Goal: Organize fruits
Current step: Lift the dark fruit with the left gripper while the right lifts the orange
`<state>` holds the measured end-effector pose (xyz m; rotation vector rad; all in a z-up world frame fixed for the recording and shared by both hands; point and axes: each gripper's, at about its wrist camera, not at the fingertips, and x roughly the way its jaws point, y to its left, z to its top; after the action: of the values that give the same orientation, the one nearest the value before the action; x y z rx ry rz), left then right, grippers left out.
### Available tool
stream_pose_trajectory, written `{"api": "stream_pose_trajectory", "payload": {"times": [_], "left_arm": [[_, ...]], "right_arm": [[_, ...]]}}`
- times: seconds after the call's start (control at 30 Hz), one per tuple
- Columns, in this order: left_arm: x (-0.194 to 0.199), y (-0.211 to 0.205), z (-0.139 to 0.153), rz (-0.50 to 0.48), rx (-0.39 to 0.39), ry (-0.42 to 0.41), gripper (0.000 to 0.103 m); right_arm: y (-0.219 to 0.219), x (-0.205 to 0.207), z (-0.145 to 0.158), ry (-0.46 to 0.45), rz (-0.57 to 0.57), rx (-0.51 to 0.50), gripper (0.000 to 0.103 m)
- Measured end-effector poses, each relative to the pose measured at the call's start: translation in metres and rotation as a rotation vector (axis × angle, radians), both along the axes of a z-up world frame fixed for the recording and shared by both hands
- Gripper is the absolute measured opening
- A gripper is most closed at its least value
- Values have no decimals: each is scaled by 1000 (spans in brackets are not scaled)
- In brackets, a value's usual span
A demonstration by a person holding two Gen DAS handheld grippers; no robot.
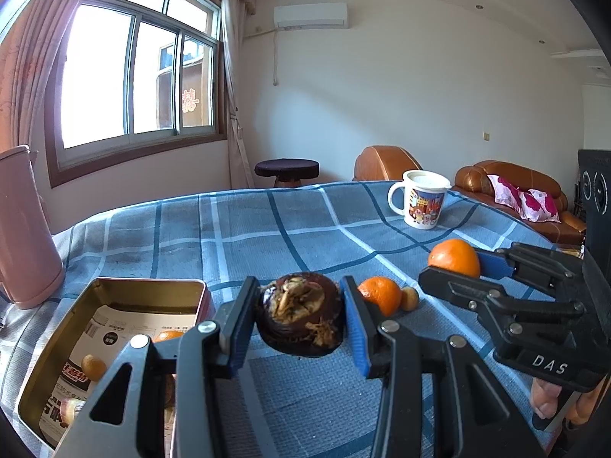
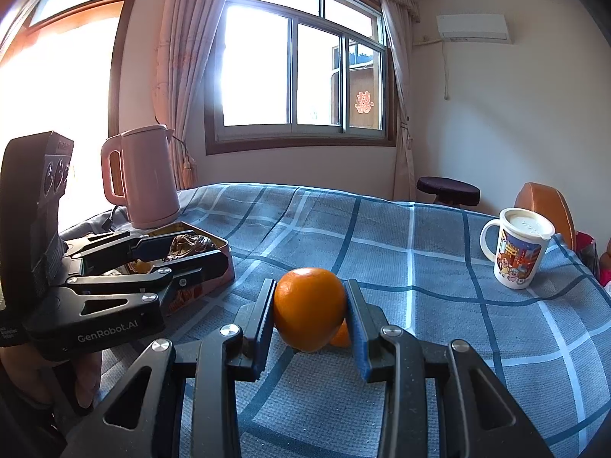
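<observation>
My left gripper (image 1: 299, 315) is shut on a dark brown fruit (image 1: 299, 313) with a dried top, held above the table just right of the open metal tin (image 1: 191, 290). The tin holds small orange fruits (image 1: 93, 366). My right gripper (image 2: 309, 309) is shut on a large orange (image 2: 309, 307); it also shows in the left wrist view (image 1: 454, 257). A smaller orange (image 1: 380, 294) and a small tan fruit (image 1: 409, 298) lie on the cloth between the grippers. In the right wrist view the left gripper (image 2: 183, 250) holds the dark fruit (image 2: 189, 246) over the tin (image 2: 225, 263).
A blue checked cloth (image 1: 305, 221) covers the table. A pink kettle (image 2: 143, 175) stands behind the tin at the far left. A lidded cartoon mug (image 2: 517, 252) stands at the far right. A stool (image 1: 286, 170) and brown sofa (image 1: 508, 183) lie beyond the table.
</observation>
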<state>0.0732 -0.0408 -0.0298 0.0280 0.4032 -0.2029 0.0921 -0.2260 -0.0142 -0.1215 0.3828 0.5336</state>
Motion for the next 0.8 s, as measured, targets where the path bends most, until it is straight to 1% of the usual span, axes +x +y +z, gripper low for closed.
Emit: {"api": "stream_pose_trajectory", "payload": {"times": [0.8], "left_arm": [[-14, -1, 4, 28, 15, -67, 45]], "right_arm": [[-4, -11, 5, -62, -7, 18, 37]]}}
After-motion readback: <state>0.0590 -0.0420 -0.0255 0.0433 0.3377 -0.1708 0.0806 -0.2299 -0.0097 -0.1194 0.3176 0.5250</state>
